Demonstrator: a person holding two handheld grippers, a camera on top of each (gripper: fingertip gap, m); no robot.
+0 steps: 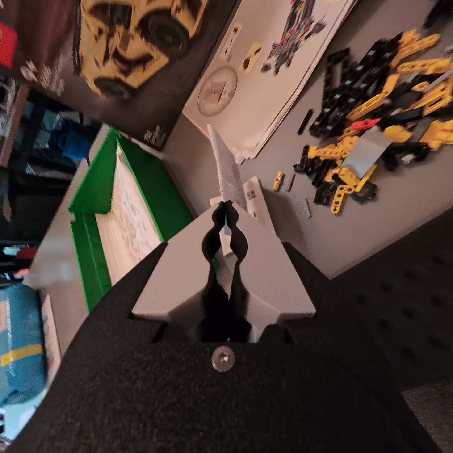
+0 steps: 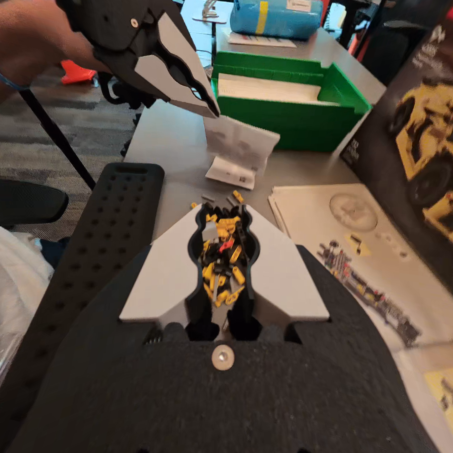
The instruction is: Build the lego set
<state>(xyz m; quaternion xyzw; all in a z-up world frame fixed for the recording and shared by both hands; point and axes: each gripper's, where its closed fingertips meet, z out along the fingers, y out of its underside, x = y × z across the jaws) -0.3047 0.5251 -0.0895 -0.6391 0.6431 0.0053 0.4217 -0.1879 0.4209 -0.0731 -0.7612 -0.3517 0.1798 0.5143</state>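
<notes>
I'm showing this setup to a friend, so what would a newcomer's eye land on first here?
Probably the pile of yellow and black lego pieces on the grey table, seen between the open right gripper's jaws. Next, the left gripper pinching a white paper bag by its top edge, in front of the green bin. The set's box stands at the right.

Yellow, black and a single red Lego pieces [image 1: 367,117] at right; green bin [image 2: 306,122] at upper centre; blue roll with yellow band [image 2: 274,17] at top.
</notes>
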